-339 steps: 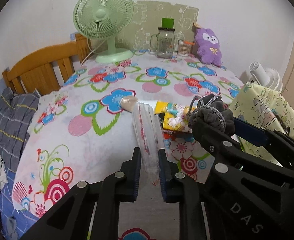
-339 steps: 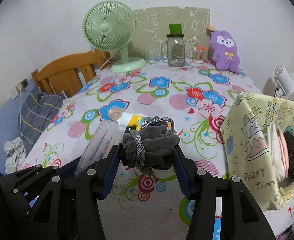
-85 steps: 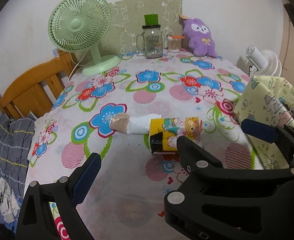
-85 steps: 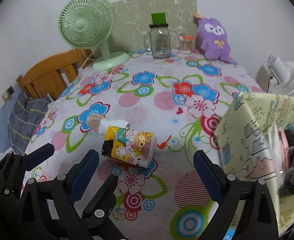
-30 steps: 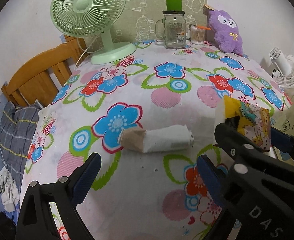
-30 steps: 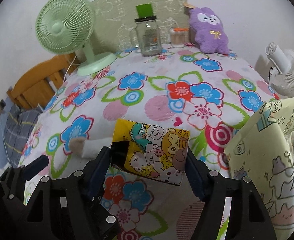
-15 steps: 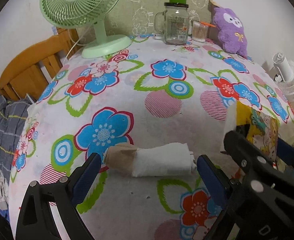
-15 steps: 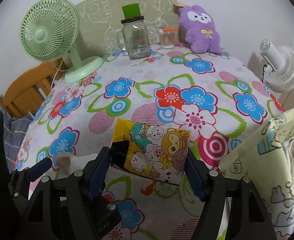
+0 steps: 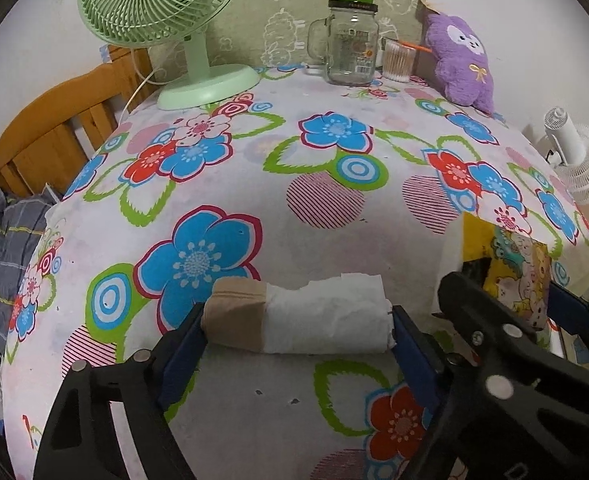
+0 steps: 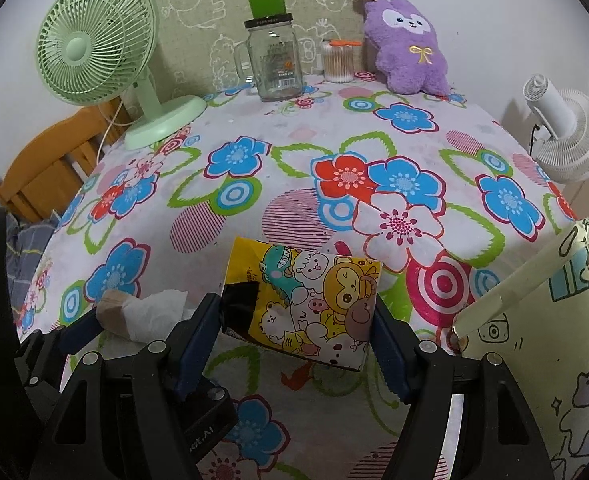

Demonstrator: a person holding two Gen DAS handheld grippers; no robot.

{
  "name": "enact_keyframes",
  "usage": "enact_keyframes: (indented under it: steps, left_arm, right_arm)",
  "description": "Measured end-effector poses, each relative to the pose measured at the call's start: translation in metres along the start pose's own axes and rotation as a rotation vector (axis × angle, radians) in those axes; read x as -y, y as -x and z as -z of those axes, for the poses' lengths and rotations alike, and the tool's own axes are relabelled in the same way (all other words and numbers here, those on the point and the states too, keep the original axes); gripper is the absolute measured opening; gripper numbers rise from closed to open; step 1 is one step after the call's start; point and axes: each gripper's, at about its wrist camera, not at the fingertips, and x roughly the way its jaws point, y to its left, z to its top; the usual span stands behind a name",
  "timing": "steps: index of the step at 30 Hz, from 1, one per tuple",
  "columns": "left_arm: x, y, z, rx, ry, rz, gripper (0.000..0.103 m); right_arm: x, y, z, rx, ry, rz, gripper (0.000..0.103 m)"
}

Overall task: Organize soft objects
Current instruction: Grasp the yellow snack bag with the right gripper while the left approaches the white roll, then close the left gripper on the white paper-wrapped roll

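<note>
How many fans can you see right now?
2. A green fan stands on the table's far left corner; a white fan sits beyond the table's right edge. Others may be out of view.

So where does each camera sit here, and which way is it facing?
Left wrist: on the left gripper, angled down at the tablecloth; its jaws close around the white roll.
Right wrist: on the right gripper, angled down likewise; its jaws clamp the cartoon packet.
Shared: roll, packet, green fan, glass jar, purple plush.
</note>
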Motion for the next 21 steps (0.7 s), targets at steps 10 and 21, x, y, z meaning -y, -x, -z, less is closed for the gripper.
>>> enact_keyframes:
  steps: [10,21]
  left_arm:
    - [0.004,0.018,0.007,0.028,-0.023,0.002,0.086]
    - [0.008,0.048,0.014,0.077,-0.012,-0.004,0.086]
  right_arm:
    - [-0.004,0.008,0.005,0.006,0.019,-0.003,0.074]
    - [-0.007,0.036,0.009,0.048,0.045,-0.017,0.074]
